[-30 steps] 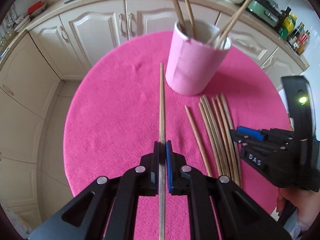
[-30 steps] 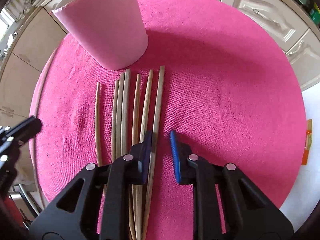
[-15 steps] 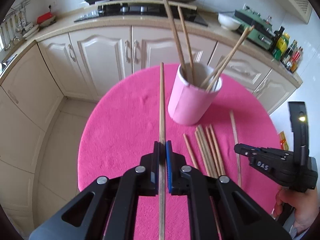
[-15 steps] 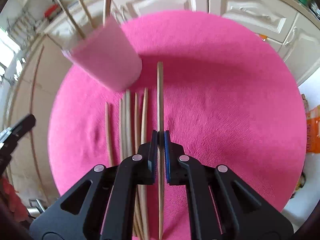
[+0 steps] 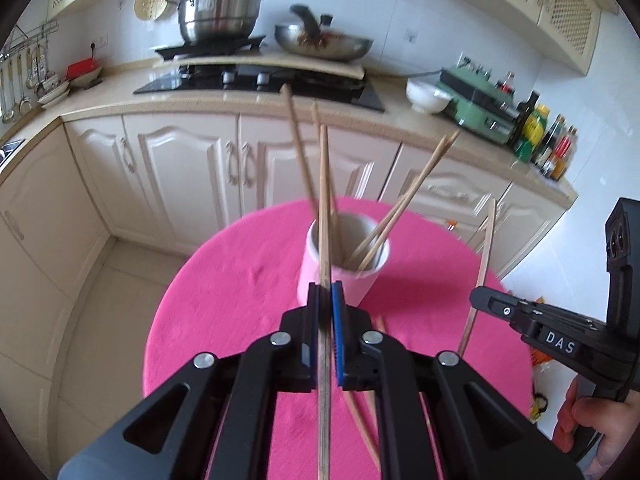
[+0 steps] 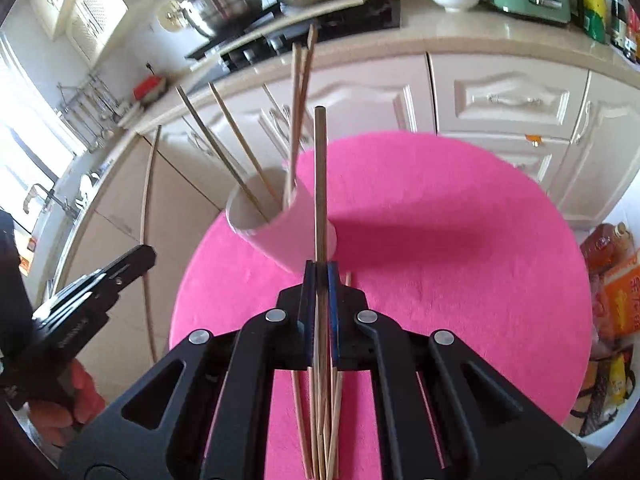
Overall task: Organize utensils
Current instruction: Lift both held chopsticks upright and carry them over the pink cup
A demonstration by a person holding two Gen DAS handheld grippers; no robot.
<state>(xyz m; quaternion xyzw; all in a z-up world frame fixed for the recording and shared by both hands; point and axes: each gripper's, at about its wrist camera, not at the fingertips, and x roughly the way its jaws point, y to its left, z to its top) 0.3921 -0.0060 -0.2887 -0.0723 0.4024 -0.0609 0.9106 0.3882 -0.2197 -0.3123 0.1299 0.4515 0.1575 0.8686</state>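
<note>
Each hand-held gripper is clamped on 1 slim, round wooden chopstick: the left hand-held gripper (image 5: 326, 312) pinches its chopstick (image 5: 324, 216) at frame centre, the right hand-held gripper (image 6: 320, 280) its own chopstick (image 6: 320, 184). The smooth pink cylindrical cup (image 5: 340, 276), mid-frame on the round desk's coarse pink cloth (image 5: 240, 300), holds perhaps 5 leaning sticks. Loose chopsticks (image 6: 320, 432) lie flat beneath the right fingers.
</note>
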